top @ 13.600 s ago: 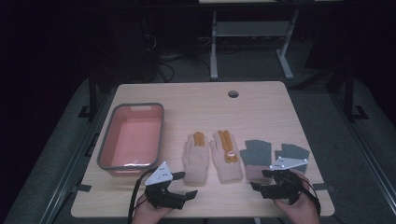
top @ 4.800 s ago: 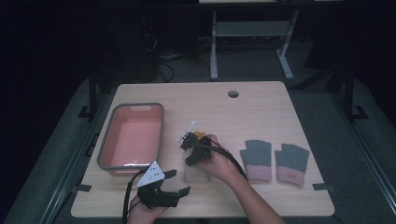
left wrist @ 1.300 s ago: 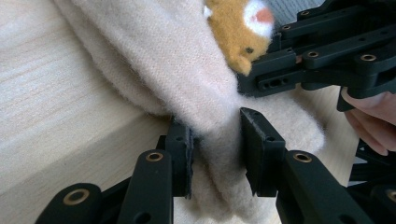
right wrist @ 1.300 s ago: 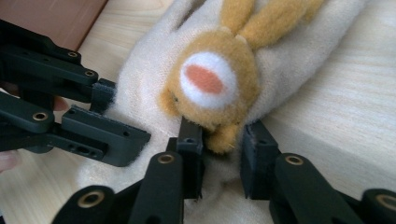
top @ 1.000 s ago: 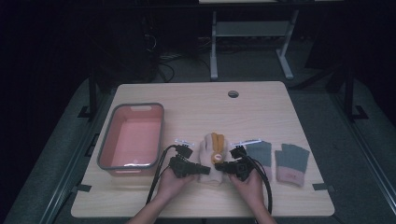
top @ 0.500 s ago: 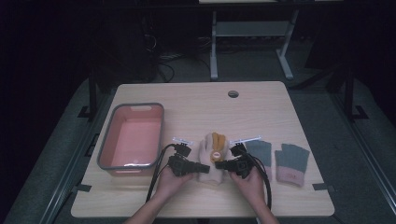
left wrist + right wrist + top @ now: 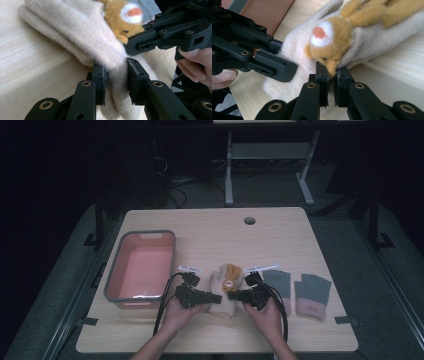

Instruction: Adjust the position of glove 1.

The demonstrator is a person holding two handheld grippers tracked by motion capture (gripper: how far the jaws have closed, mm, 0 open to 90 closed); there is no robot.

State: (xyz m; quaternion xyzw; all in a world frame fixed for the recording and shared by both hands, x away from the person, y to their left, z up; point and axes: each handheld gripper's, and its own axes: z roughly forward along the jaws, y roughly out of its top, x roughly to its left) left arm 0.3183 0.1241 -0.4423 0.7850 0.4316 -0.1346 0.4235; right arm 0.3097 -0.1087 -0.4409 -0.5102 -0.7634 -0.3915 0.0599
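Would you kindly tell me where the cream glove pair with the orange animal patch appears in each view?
High view: cream gloves lie low centre on the table, between both grippers.
Left gripper view: they run from top left down into the jaws.
Right gripper view: upper centre and right.
Shared landmark: the orange patch.

A dim room; a pale wooden table (image 7: 210,227) stands on grey floor (image 7: 60,285).

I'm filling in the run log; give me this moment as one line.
left gripper: shut on cream gloves | right gripper: shut on cream gloves | grey gloves: on table | pink tub: left
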